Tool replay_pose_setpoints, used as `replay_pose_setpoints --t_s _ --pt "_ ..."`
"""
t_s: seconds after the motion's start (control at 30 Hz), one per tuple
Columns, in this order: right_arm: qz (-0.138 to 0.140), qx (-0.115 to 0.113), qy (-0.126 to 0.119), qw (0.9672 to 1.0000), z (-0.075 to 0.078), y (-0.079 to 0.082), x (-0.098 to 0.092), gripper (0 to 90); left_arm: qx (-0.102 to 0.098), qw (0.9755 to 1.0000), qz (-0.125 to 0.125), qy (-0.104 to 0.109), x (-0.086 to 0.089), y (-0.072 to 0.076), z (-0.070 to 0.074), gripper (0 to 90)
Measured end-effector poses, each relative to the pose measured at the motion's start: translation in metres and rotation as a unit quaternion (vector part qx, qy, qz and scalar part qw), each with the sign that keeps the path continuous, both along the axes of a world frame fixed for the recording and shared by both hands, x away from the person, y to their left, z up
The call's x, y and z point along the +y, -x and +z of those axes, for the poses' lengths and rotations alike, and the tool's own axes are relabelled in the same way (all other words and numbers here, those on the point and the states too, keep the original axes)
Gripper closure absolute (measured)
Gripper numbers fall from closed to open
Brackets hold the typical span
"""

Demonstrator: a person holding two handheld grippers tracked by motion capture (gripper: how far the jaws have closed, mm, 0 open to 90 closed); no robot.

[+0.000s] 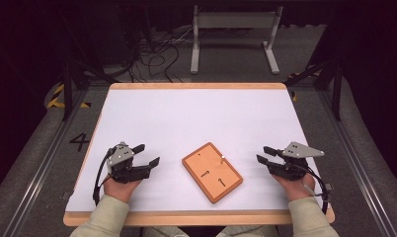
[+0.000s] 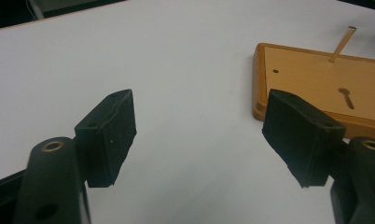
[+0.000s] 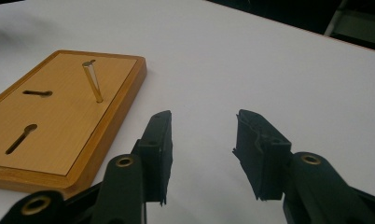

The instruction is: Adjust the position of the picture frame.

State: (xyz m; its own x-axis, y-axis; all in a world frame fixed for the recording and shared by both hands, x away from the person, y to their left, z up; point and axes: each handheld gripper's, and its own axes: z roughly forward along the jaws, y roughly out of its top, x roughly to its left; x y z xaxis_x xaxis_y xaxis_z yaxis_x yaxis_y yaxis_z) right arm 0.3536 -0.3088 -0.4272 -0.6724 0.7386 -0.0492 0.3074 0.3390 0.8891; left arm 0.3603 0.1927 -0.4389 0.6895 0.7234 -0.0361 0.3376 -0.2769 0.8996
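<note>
— A dark room is surrounding the white surface, with cables and a metal frame lying beyond its far edge. What is sitting on it?

— A wooden board is lying flat near the near edge, about midway between the side edges and turned at an angle. One thin pin is standing in it, leaning slightly, beside two keyhole slots.

— And the hands?

— The left gripper is resting toward the near left corner, its fingers standing wide with nothing between them. The right gripper is waiting toward the near right corner, fingers parted more narrowly, also empty.

— How is the board likely handling?

— It is looking stiff, fairly light and smooth-edged, so probably sliding easily. I'd be gripping across its thick rim; the pin looks slender and bendable, best pinched low on its shaft.
</note>
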Motion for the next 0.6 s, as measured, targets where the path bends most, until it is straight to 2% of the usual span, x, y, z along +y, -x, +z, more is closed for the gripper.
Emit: replay_pose_setpoints --t_s 0.43,0.6 --pt "-0.008 0.003 0.001 1.0 0.0011 0.0027 -0.0023 56.6 -0.001 0.9999 -0.015 0.002 -0.006 0.0016 0.0042 27.6" --pt "-0.002 0.005 0.005 1.0 0.0047 0.0058 -0.0003 60.2 -0.001 0.9998 -0.018 0.003 -0.0073 0.0028 0.0049 28.2"
